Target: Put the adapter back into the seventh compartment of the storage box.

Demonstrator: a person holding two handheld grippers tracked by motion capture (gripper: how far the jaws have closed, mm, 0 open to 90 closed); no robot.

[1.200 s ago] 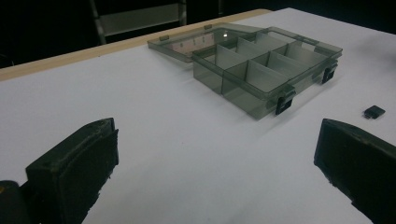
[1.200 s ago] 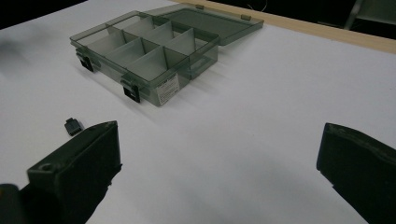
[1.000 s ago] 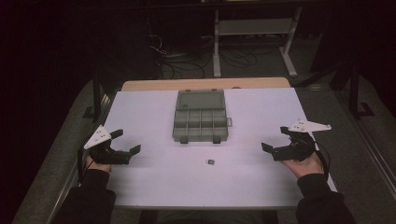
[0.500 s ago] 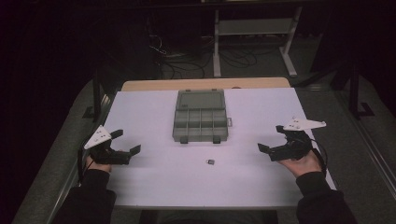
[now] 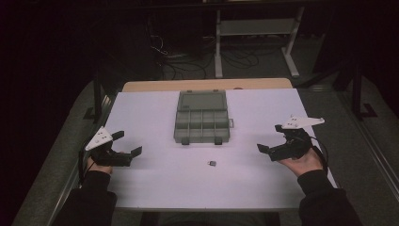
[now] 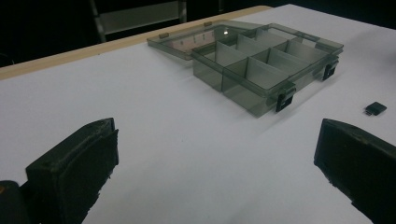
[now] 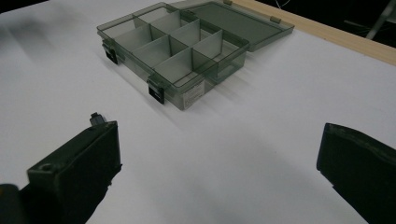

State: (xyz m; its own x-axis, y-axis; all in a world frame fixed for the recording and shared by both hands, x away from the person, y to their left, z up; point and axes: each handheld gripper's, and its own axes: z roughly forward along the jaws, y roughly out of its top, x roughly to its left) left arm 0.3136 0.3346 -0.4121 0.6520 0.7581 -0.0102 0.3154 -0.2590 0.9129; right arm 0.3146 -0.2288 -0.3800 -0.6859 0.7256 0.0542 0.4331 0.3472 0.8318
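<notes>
Eight open compartments, in two rows of four, make up the translucent grey plastic organiser box (image 5: 201, 123) that sits on the white tabletop (image 5: 155, 108), a little toward the far edge and midway between the sides. Every compartment looks bare in both gripper views; only the thin divider walls stand inside. Its flat clear lid (image 5: 202, 100) is swung fully back on two hinges and lies flat on the tabletop on the far side, so box and lid together run lengthwise away from the person. Two dark latches (image 6: 285, 98) hang on the box's near wall, facing the person. A small dark rectangular chip-like piece (image 5: 212, 163) lies alone on the tabletop, near the box's front edge and apart from it; its detail is too small to read, and in the left gripper view it lies with its longer side slanting across the picture. The left tongs (image 5: 126, 146) rest low at the tabletop's left edge with the jaws spread wide, nothing between them, pointing inward toward the box. The right tongs (image 5: 272, 140) are held at the right side, well apart from the box, jaws likewise wide apart and holding nothing, also aimed inward. Beyond the tabletop's pale wooden far edge (image 5: 207, 84) the floor is dark, with cables and a metal frame.
</notes>
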